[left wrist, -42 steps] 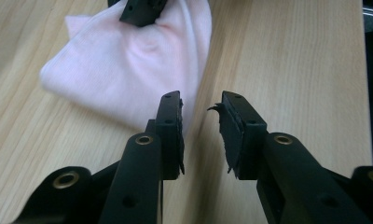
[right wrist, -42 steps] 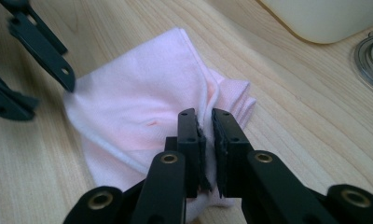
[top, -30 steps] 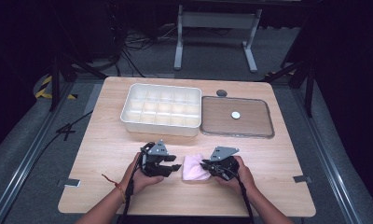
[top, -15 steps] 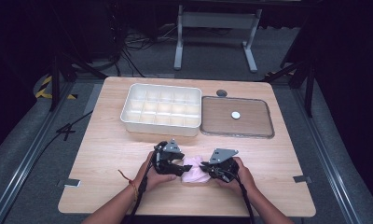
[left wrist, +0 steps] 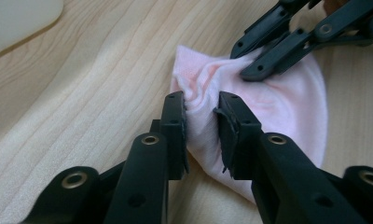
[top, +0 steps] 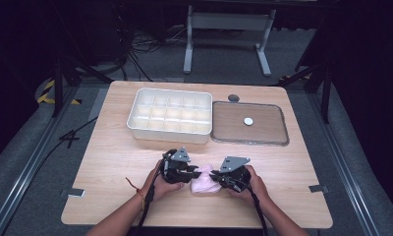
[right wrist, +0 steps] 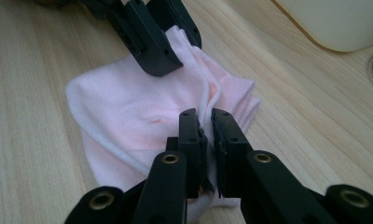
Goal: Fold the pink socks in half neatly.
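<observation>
So we've got a small pale pink fabric sock lying flat on the light wooden desk, near the front edge, right between our two hands. Our left hand-held gripper has just been closing, and its jaws now pinch a bunched fold of the sock's edge, fabric squeezed up between the pads. Our right hand-held gripper is nearly closed too, jaws clamped on a thin ridge of the sock on the opposite side. In the high view the left gripper and right gripper face each other across the sock, both low on the desk. Further back sit a white plastic compartment tray and, just beside it, a flat clear lid with a grey rim, well apart from the sock
</observation>
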`<control>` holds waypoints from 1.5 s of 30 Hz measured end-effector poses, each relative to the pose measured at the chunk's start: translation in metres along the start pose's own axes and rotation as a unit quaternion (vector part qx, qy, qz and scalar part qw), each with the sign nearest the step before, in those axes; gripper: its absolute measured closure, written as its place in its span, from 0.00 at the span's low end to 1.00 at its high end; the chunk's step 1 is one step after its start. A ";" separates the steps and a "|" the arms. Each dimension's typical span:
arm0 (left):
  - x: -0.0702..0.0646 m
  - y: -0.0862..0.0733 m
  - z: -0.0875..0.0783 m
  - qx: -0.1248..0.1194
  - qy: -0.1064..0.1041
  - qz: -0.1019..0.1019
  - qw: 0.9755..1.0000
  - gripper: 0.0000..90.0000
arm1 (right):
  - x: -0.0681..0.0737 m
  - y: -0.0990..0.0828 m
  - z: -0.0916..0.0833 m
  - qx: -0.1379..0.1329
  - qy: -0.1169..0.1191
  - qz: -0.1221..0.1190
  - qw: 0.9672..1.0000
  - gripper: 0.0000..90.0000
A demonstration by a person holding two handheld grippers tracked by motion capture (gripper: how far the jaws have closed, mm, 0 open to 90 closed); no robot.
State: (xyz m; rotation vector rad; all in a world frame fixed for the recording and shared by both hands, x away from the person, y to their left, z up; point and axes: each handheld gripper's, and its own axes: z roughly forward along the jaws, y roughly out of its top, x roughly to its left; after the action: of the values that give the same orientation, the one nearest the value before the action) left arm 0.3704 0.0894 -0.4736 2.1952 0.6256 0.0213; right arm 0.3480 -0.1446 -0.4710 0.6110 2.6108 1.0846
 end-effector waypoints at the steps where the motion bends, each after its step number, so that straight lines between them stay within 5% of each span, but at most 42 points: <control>1: -0.001 0.001 -0.002 -0.001 0.004 0.001 1.000 0.82 | 0.000 0.000 0.000 0.001 -0.001 0.000 1.000 0.93; 5: -0.002 0.000 -0.003 0.025 0.029 -0.008 0.999 0.65 | 0.002 0.001 0.000 0.003 -0.008 -0.005 1.000 0.93; 8: -0.001 -0.003 -0.005 0.029 0.024 -0.018 0.999 0.62 | 0.003 0.001 0.000 0.002 -0.009 -0.005 1.000 0.93; 14: -0.006 -0.002 -0.005 0.033 0.011 -0.008 0.999 0.82 | 0.004 0.001 0.000 0.002 -0.009 -0.005 1.000 0.93; 18: -0.009 0.002 -0.012 0.002 0.000 -0.003 1.000 0.89 | 0.005 0.002 0.001 0.004 -0.013 -0.008 1.000 0.93; 22: -0.016 0.006 -0.012 -0.012 -0.006 0.014 1.000 0.92 | 0.006 0.003 0.002 0.006 -0.015 -0.012 1.000 0.94; 32: -0.015 0.007 -0.010 -0.012 -0.003 0.008 1.000 0.92 | 0.002 0.005 0.001 -0.007 -0.008 0.005 1.000 0.91; 45: -0.013 0.006 -0.012 -0.009 0.002 0.012 1.000 0.92 | 0.014 0.024 -0.005 -0.033 -0.021 -0.034 0.999 0.93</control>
State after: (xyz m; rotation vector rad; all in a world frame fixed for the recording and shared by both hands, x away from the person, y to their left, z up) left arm 0.3591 0.0895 -0.4590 2.1857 0.5983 0.0442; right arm 0.3409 -0.1256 -0.4515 0.5201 2.5299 1.1203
